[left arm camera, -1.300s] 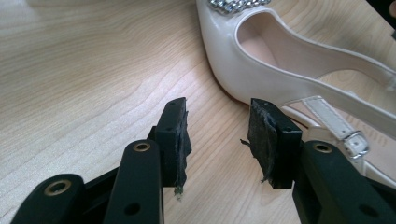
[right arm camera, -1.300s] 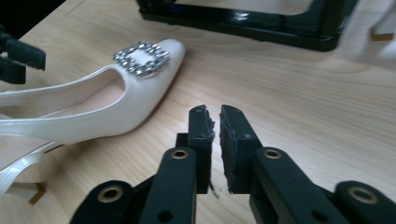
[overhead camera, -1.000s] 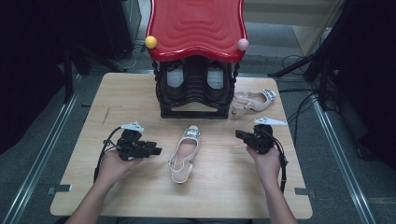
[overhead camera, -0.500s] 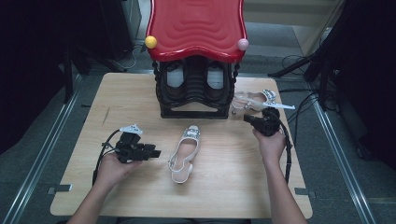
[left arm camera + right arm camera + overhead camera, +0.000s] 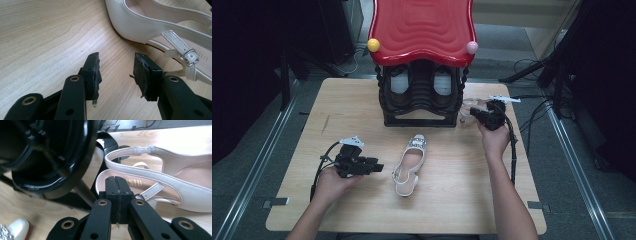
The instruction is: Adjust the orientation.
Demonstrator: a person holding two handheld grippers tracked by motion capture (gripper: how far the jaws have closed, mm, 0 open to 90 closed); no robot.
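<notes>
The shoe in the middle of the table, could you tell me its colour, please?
The shoe is glossy cream-white, clearest in the left gripper view.

**Shoes, stand, grippers: the count**

Two loose white slingback shoes lie on one wooden table [image 5: 337, 100]: one shoe [image 5: 410, 164] at the frame's centre, the other shoe [image 5: 160, 182] at right beside the stand. One black stand [image 5: 421, 97] with one red roof [image 5: 422, 27] sits at upper centre. Two balls top it: one yellow [image 5: 373, 45], one pink [image 5: 472, 47]. Two grippers: the left gripper [image 5: 374, 166] and the right gripper [image 5: 474, 114].
</notes>
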